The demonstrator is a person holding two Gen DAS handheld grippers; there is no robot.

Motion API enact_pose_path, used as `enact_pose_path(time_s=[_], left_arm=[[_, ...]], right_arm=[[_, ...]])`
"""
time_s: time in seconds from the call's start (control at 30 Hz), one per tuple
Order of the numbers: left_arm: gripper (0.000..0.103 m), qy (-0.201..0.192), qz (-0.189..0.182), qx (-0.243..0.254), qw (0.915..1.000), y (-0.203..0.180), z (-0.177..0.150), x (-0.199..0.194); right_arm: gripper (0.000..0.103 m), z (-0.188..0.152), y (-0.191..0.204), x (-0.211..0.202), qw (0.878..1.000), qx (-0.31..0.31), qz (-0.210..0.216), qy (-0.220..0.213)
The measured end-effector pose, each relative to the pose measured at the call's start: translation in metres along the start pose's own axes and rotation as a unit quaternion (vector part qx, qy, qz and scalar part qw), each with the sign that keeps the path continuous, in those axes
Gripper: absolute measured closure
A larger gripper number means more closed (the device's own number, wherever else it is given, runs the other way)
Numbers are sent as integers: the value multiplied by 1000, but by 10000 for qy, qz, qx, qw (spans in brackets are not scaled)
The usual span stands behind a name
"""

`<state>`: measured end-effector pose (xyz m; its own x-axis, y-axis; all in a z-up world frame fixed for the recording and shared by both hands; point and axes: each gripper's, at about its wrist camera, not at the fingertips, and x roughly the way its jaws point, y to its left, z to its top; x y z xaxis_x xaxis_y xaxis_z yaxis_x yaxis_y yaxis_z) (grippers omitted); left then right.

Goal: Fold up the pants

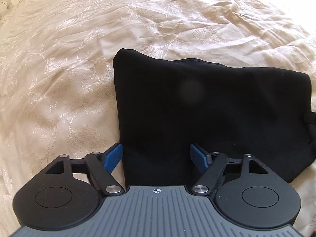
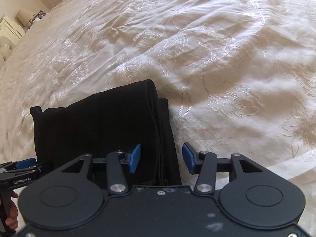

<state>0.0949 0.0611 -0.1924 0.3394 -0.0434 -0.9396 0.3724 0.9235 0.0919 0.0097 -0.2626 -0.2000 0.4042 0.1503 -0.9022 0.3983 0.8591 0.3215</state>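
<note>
Left wrist view: folded black pants (image 1: 207, 108) lie on cream bedspread (image 1: 59, 59). Left gripper (image 1: 156, 158) spread wide, gripping nothing. Right gripper (image 2: 161, 158) parted, straddling the pants' right edge.

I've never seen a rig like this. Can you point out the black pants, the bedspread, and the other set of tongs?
pants (image 1: 197, 108): left wrist view, middle of folded top layer.
bedspread (image 2: 227, 59): right wrist view, bare embroidered cloth.
left tongs (image 2: 29, 163): right wrist view, by its blue pad.
</note>
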Motion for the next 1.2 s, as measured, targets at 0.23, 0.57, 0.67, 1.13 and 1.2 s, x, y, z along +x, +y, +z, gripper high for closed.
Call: enact_pose_path(time_s=[0.23,0.57,0.67,1.13,1.2], left_arm=[[0,195,-271,-632,9974,20,10,25],[0,256,-690,-1004,9922,23,21,37],[0,379,-730,-1241,9889,25,24,41],[84,-101,13,-1419,9898,15,14,-3],[87,-191,84,-1408,9898,15,13,-9]], right_arm=[[42,6,-5,20,9991,78,364,189],[33,11,-9,30,9971,-186,716,202],[33,13,-11,31,9961,-195,814,293],[58,13,-10,23,9937,-394,1005,295],[59,13,-9,23,9942,-273,997,294]])
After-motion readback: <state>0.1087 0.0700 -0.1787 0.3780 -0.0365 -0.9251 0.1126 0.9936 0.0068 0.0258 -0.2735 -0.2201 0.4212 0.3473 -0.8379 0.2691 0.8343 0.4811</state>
